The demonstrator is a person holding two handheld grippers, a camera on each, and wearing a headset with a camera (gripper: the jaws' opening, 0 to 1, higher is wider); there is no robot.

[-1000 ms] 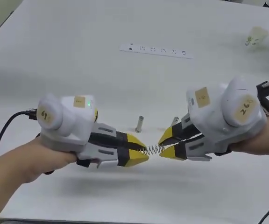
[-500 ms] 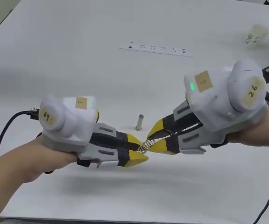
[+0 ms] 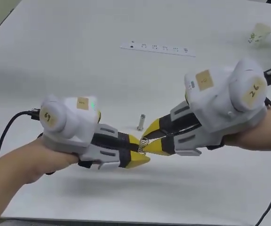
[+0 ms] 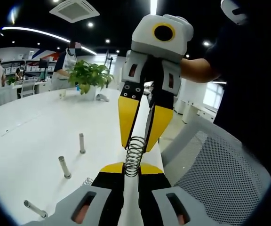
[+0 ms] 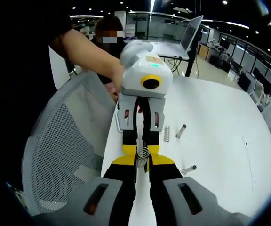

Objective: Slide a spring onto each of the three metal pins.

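Observation:
A small steel spring (image 3: pixel 144 144) spans the short gap between my two grippers, which meet tip to tip above the table's near edge. My left gripper (image 3: pixel 142 153) is shut on one end of the spring (image 4: pixel 134 155). The right gripper (image 3: pixel 147 140) faces it, with its yellow fingers (image 4: pixel 128 117) closed on the other end. From the right gripper view the spring (image 5: pixel 143 153) sits between my own tips (image 5: pixel 143 163). One metal pin (image 3: pixel 140 122) stands upright just behind the tips. Three pins (image 4: pixel 82 142) (image 4: pixel 64 167) (image 4: pixel 34 208) and a loose spring (image 4: pixel 87 181) are on the table.
A white power strip (image 3: pixel 157 48) lies farther back on the white table (image 3: pixel 79 56). A small pale object (image 3: pixel 259 34) sits at the far right corner. A mesh office chair (image 4: pixel 220 169) stands off the table's near edge. A cable (image 3: pixel 3 134) trails from the left gripper.
My right gripper has moved left and tilted down toward the left gripper. The spring, stretched between them a second ago, is now short and bunched. The left gripper stayed put.

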